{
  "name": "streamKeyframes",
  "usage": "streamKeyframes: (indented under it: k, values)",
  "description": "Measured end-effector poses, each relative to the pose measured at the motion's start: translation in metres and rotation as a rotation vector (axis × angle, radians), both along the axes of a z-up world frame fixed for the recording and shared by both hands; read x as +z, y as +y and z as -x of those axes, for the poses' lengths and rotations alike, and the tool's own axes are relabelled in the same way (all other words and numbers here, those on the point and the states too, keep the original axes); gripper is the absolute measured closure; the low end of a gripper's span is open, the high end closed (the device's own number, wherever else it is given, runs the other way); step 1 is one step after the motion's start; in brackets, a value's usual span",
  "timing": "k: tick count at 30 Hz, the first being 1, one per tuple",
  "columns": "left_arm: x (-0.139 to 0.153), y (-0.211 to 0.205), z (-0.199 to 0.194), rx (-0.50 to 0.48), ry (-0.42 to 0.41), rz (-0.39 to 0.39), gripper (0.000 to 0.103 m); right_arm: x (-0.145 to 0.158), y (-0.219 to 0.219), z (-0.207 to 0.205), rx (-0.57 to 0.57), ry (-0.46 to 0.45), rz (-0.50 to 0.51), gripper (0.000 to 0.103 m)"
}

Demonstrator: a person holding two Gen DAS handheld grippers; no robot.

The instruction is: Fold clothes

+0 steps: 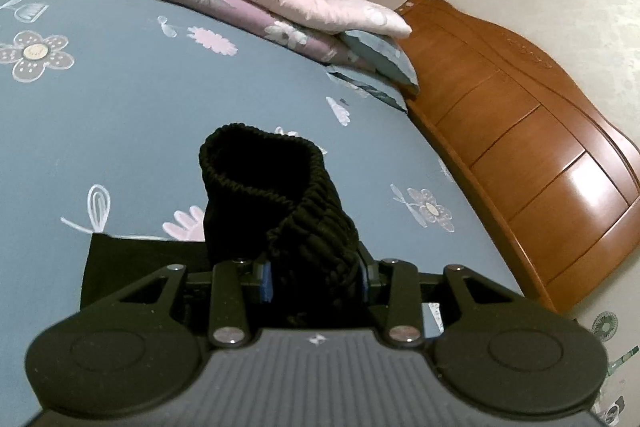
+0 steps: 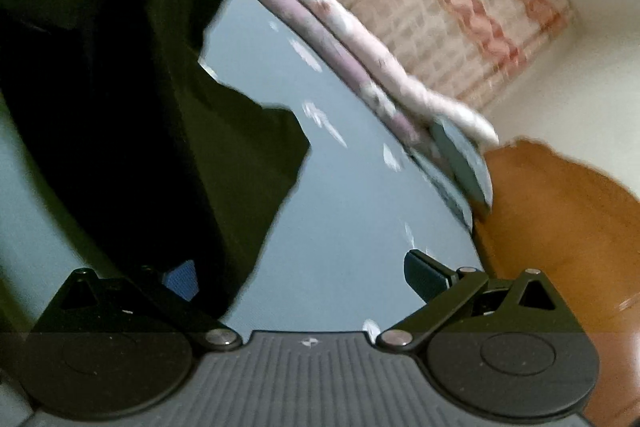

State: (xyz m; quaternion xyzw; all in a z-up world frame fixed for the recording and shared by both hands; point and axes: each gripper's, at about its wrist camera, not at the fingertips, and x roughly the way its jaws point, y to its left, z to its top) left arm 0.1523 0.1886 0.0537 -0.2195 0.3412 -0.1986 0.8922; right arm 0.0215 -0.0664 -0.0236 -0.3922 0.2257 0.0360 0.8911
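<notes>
Black garment w/ ribbed elastic waistband (image 1: 276, 203) pinched between narrow jaws of left gripper (image 1: 316, 279), bunched above blue floral bedsheet (image 1: 120, 115). Right gripper (image 2: 304, 279) jaws wide; cloth draped over left finger only.

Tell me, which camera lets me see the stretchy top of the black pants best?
The left wrist view. There the ribbed elastic waistband stands sharp and close, bunched between the left gripper's pads. The right wrist view is blurred and shows only plain black cloth hanging at left; no waistband is recognisable there.
</notes>
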Motion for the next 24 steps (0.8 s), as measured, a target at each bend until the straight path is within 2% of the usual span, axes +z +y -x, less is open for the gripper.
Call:
streamKeyframes:
  k: [2,7,9,12,14,17,19,21,24]
  values:
    - [0.003,-0.002,0.001,-0.005,-0.01,-0.004,0.067,-0.004,0.012,-0.002,0.031,-0.005,0.015,0.0]
    - [0.001,0.002,0.003,0.002,-0.004,0.001,0.067,-0.014,0.001,-0.014,-0.061,-0.028,0.075,0.0]
    - [-0.005,0.007,0.003,0.008,0.018,0.032,0.067,-0.008,-0.018,-0.019,-0.115,-0.009,0.017,0.0]
    - [-0.018,0.011,0.001,0.012,0.045,0.073,0.067,0.005,-0.046,-0.028,-0.176,0.048,-0.163,0.0]
    - [-0.026,0.013,0.0,0.018,0.061,0.086,0.067,0.004,-0.047,-0.03,-0.175,0.076,-0.168,0.0]
    - [-0.029,0.014,-0.002,0.016,0.078,0.077,0.067,-0.003,-0.031,-0.021,-0.101,0.073,-0.042,0.0]
    - [-0.028,0.013,-0.004,0.012,0.083,0.064,0.067,-0.001,-0.024,-0.013,-0.036,0.084,-0.006,0.0]
    - [-0.026,0.01,-0.006,0.002,0.081,0.05,0.067,0.011,-0.02,0.002,0.054,0.093,-0.039,0.0]
    - [-0.024,0.006,-0.008,-0.011,0.077,0.036,0.067,0.036,-0.01,0.018,0.167,0.072,-0.139,0.0]
